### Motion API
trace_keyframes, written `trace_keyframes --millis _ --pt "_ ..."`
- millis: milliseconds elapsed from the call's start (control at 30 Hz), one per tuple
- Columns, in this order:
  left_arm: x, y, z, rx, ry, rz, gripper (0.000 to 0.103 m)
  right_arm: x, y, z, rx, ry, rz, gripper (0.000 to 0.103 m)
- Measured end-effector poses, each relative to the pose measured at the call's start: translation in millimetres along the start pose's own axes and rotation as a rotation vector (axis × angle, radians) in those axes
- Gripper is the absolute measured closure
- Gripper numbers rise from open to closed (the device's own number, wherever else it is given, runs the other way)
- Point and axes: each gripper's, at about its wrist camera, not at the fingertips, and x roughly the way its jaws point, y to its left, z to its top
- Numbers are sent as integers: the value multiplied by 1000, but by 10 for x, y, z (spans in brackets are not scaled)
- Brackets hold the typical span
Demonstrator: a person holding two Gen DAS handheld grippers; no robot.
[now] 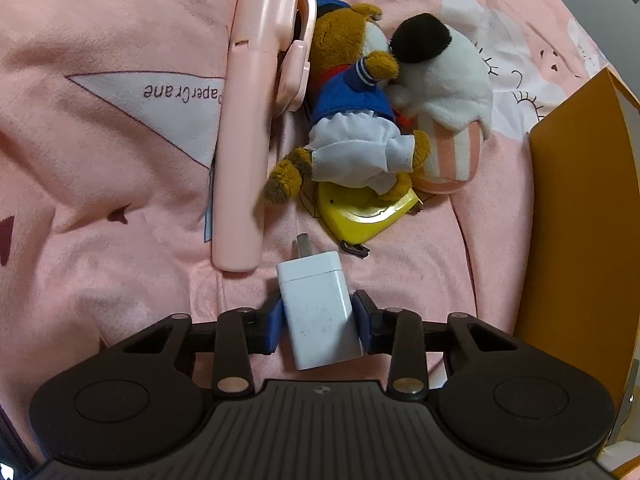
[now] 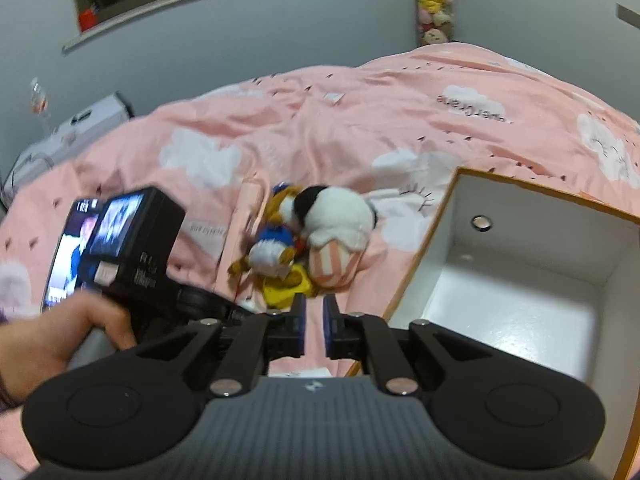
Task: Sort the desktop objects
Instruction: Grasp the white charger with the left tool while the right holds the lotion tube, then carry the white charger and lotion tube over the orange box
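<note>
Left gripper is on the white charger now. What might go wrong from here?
1. The left gripper pinches the white charger only at its near end, so it may tilt or slip when lifted.
2. The pink handheld fan lies close beside it and could get nudged.
3. The orange box sits to the right, so the carry may clip its wall.

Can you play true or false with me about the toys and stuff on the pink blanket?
1. The left gripper is closed on the white charger. True.
2. The right gripper holds the yellow tape measure. False: nothing is between its fingers.
3. The orange box is full of toys. False: it looks empty.
4. The brown bear wears a blue top. True.
</note>
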Motion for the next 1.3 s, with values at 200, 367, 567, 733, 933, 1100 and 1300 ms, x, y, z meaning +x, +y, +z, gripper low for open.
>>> trace_keyframes --millis 200,367,567,733,933,1100,1300 --pt "-51 15 -55 20 -5 -16 62 189 293 -146 -76 111 76 72" --pt "-133 45 -85 27 -17 -9 62 466 613 -266 -185 234 44 58" --pt "-228 56 -125 58 -38 15 62 697 818 -378 -264 320 -10 45" --pt "-190 67 -110 61 -33 16 62 865 926 -455 -286 364 -48 40" --pt "-168 95 -118 50 -33 9 62 1045 1033 -541 -319 387 -123 35" --pt "-170 95 -119 47 -33 5 62 1013 1036 -569 -318 370 -161 59" --pt "-183 130 -121 38 -32 -8 62 768 1043 -530 -327 271 -226 81"
